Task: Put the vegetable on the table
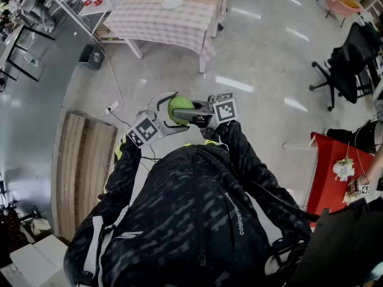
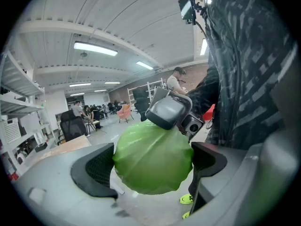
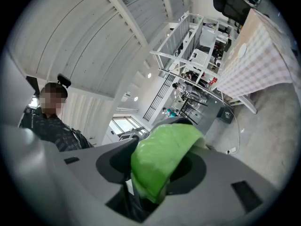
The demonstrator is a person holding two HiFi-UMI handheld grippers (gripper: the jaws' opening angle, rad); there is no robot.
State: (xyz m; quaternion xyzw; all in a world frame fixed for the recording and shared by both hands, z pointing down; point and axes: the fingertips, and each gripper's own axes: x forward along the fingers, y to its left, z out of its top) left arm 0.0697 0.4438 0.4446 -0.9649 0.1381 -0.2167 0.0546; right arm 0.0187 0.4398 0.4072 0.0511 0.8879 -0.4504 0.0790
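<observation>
A round green cabbage (image 1: 179, 108) hangs in front of the person's chest, well above the floor. My right gripper (image 1: 190, 113) reaches in from the right and is shut on it. In the right gripper view the cabbage (image 3: 162, 161) is squeezed between both pads. My left gripper (image 1: 169, 113) stands wide open around the same cabbage (image 2: 153, 157), one jaw on each side; I cannot tell whether its pads touch it. The right gripper's grey jaw (image 2: 168, 111) lies on top of the cabbage. The table (image 1: 167, 20), under a checked cloth, stands farther off across the floor.
A white plate (image 1: 172, 3) lies on the table. A wooden board (image 1: 84, 172) lies on the floor at the left, with a cable beside it. Black office chairs (image 1: 347, 64) and a red table (image 1: 335, 166) are at the right. Metal shelving (image 1: 36, 11) fills the upper left.
</observation>
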